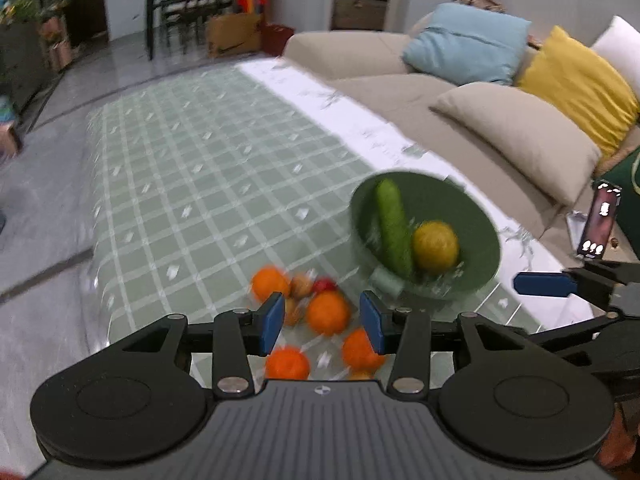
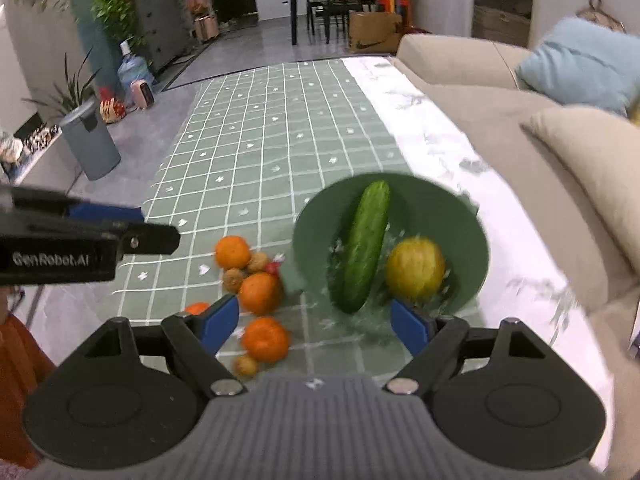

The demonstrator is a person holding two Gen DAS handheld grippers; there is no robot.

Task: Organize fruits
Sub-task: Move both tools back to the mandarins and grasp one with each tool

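A green bowl (image 2: 440, 208) on the checked tablecloth holds a cucumber (image 2: 366, 244) and a yellow-green round fruit (image 2: 416, 268). Left of the bowl lie several oranges (image 2: 260, 294), a few walnuts (image 2: 234, 280) and a small red fruit (image 2: 273, 267). My right gripper (image 2: 316, 326) hangs above the table in front of the bowl, open and holding nothing. My left gripper (image 1: 322, 324) hovers over the oranges (image 1: 328, 312), open with a narrower gap and nothing gripped. The bowl (image 1: 472, 216) lies to its right. Both views are motion-blurred.
A beige sofa (image 1: 400, 92) with cushions runs along the table's right side. A phone (image 1: 598, 220) stands propped at the far right. A grey bin (image 2: 90, 144) and plants stand on the floor to the left. The far half of the green tablecloth (image 2: 272, 132) is bare.
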